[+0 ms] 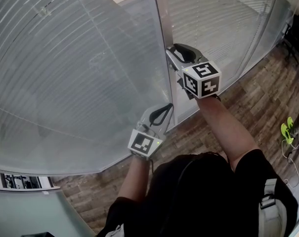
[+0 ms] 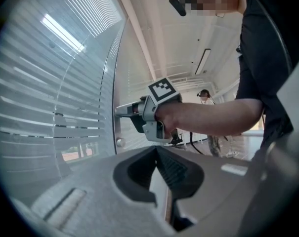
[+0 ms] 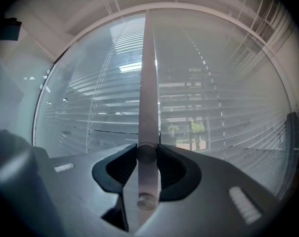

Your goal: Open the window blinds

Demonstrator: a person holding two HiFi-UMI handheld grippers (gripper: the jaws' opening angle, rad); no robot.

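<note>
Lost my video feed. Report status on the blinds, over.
Right gripper shut on frame knob. Left gripper shut, empty. Blinds partly open. Nothing in the way.

Saw window blinds (image 3: 223,107) hanging just beyond right tongs (image 3: 146,151): pale horizontal slats, tilted partway. Spotted round knob (image 3: 146,154) pinched between those jaws.

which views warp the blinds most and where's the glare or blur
Head view: fisheye bows the blinds and frame post into arcs; light is even. Left gripper view: a bright streak glares on the blinds upper left; the left claw up close is soft. Right gripper view: the blinds curve toward dark corners, and the right claw on the knob is blurred.
</note>
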